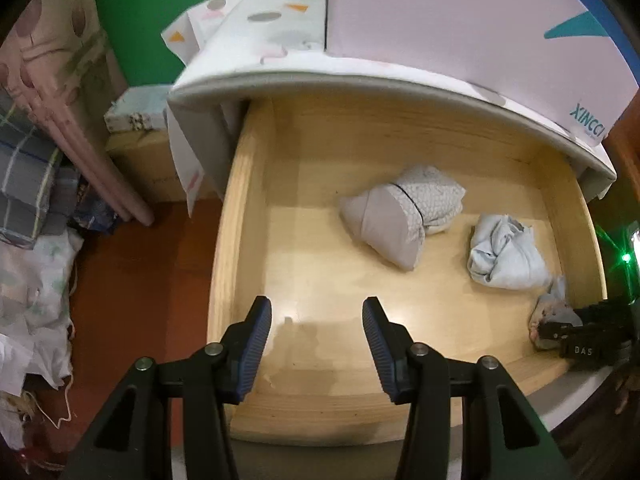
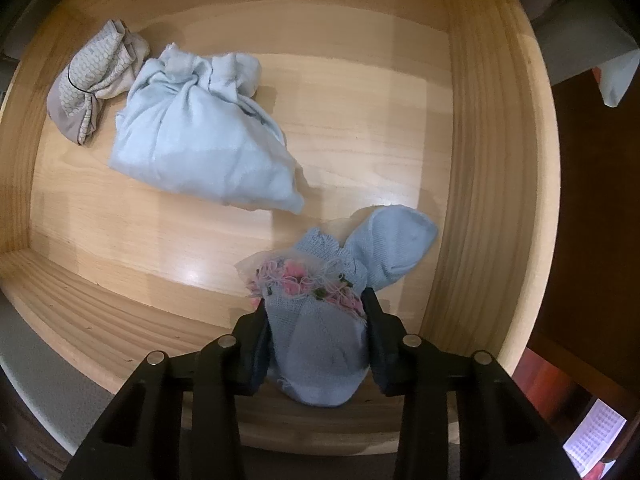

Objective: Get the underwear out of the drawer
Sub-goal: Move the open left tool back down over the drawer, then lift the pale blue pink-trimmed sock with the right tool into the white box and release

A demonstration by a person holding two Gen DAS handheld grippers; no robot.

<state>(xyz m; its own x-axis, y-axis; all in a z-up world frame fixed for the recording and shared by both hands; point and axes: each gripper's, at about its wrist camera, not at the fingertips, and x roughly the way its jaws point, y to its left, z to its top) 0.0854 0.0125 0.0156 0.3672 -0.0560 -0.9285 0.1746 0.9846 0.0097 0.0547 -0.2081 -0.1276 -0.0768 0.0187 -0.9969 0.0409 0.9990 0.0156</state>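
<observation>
The wooden drawer (image 1: 256,184) stands pulled out from under a white cabinet top, and everything here is placed against it. The left gripper (image 1: 317,322) hangs over the drawer's near-left floor, tipped steeply downward with its fingers pointing into the box; its blue-padded fingers (image 1: 258,334) stand moderately apart with nothing between them, only bare wood and their own shadow below. The right gripper (image 2: 316,320) points almost straight down over the drawer's near-right corner, close to the right wall (image 2: 492,184), and its jaws are closed onto a knitted blue garment (image 2: 320,344) with pink floral trim (the pads press into it from both sides, the cloth bulging between them). In the left wrist view that same gripper (image 1: 560,330) shows as a dark body at the drawer's right edge with the bunched cloth at its tip. A rolled pale blue underwear bundle (image 2: 200,144) lies on the drawer floor toward the middle-right, apart from the held piece, and a grey patterned underwear roll (image 2: 92,96) lies further toward the drawer's back, its edge just beside the blue bundle. Outside the drawer's left wall, piles of folded fabric (image 1: 36,208) sit on the reddish floor (image 1: 140,280).
</observation>
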